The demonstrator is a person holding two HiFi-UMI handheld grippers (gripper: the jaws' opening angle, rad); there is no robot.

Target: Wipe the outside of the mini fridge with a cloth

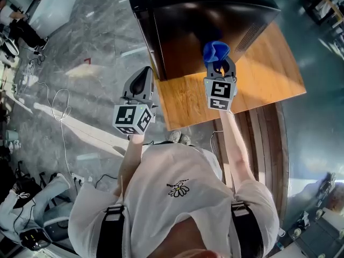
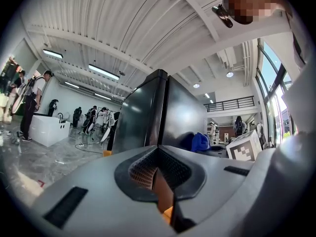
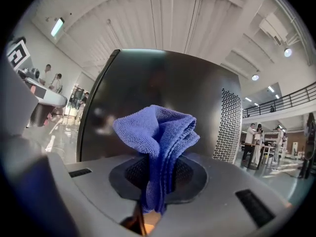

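Note:
A black mini fridge point(image 1: 199, 20) stands on a wooden table point(image 1: 269, 74); it fills the right gripper view point(image 3: 163, 107) and shows in the left gripper view point(image 2: 158, 112). My right gripper point(image 1: 217, 63) is shut on a folded blue cloth point(image 1: 215, 50), which bunches up above the jaws point(image 3: 158, 132) just in front of the fridge's dark side. My left gripper point(image 1: 141, 82) hangs off the table's left edge beside the fridge's corner, its jaws closed together with nothing between them point(image 2: 158, 181).
The table's bare front part point(image 1: 188, 104) lies below the fridge. A perforated vent panel point(image 3: 226, 127) runs down the fridge's right side. Grey polished floor point(image 1: 91, 47) with a white cable point(image 1: 59, 112) spreads to the left; several people stand far off point(image 2: 29, 102).

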